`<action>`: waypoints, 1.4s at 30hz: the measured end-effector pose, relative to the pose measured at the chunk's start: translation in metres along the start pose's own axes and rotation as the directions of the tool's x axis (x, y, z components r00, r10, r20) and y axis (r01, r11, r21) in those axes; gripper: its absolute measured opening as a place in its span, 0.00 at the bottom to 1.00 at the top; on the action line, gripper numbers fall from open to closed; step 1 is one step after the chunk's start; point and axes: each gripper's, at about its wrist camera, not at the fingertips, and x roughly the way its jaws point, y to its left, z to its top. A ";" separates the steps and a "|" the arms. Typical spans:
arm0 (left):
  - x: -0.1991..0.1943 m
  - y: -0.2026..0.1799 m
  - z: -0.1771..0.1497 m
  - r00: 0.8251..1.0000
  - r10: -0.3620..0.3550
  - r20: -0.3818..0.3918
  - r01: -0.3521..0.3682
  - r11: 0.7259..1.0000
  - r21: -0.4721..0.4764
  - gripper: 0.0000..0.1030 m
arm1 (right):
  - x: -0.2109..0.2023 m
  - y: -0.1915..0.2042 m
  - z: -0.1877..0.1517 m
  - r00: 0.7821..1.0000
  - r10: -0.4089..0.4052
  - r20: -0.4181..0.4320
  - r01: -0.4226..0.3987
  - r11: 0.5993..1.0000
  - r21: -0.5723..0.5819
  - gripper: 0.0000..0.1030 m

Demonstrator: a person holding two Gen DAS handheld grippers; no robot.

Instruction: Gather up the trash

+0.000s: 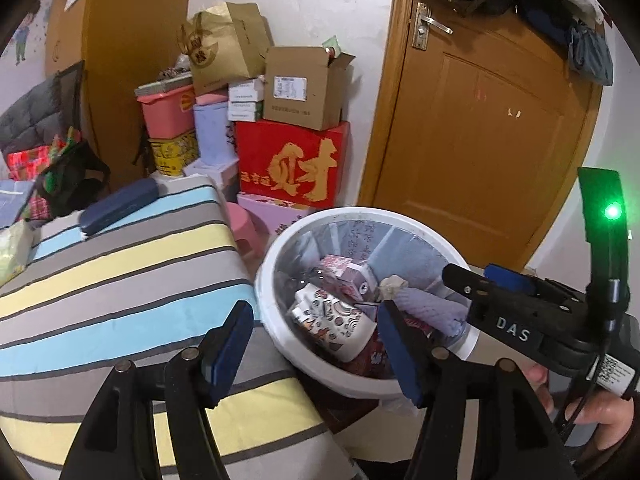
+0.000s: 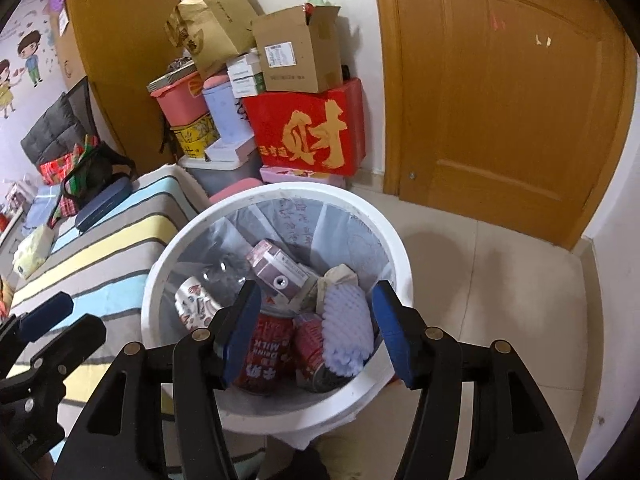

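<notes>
Landmark is the white trash bin (image 2: 280,404). Behind it to the right a big wooden door (image 2: 500,92), shut; only the left wrist view shows its handle (image 1: 430,24) and the clothes hung over the door top (image 1: 540,0). Left of the bin, touching or just beside its rim, a bed with a striped cover (image 1: 120,272); a dark blue case (image 1: 118,206) lies on it, farther from the bin. Behind the bin against the wall a stack of boxes: a red box with gold lettering (image 2: 308,128), an open cardboard box (image 2: 296,56) on top of it, a pink tub (image 2: 180,100) further left. Only the right wrist view shows the tile floor (image 2: 500,280) right of the bin and a wall sticker of cartoon kids (image 2: 20,72) far left. Inside the bin, on a clear liner: a red milk can (image 2: 268,352), a lilac bumpy foam piece (image 2: 346,328), a pink carton (image 2: 276,268), a patterned paper cup (image 2: 192,300). Left gripper (image 1: 316,356) is over the bin's near-left edge, fingers apart, nothing between them. Right gripper (image 2: 320,328) hovers above the bin's near rim, jaws apart and empty, can and foam below the gap. In the left wrist view the right gripper reaches in from the right with a green light (image 1: 612,212) on, a hand (image 1: 592,412) on its grip.
</notes>
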 end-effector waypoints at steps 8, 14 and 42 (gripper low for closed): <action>-0.041 0.005 -0.012 0.996 0.068 0.060 -0.067 0.998 -0.014 0.62 | -0.032 0.011 -0.014 0.995 0.046 0.083 -0.046 0.999 -0.009 0.58; -0.076 0.006 -0.031 0.990 0.092 0.108 -0.091 0.996 -0.016 0.62 | -0.061 0.026 -0.030 0.984 0.082 0.158 -0.074 0.996 -0.057 0.58; -0.142 0.015 -0.109 0.958 0.233 0.169 -0.222 0.972 -0.079 0.63 | -0.095 0.056 -0.089 0.972 0.077 0.221 -0.058 0.994 -0.091 0.58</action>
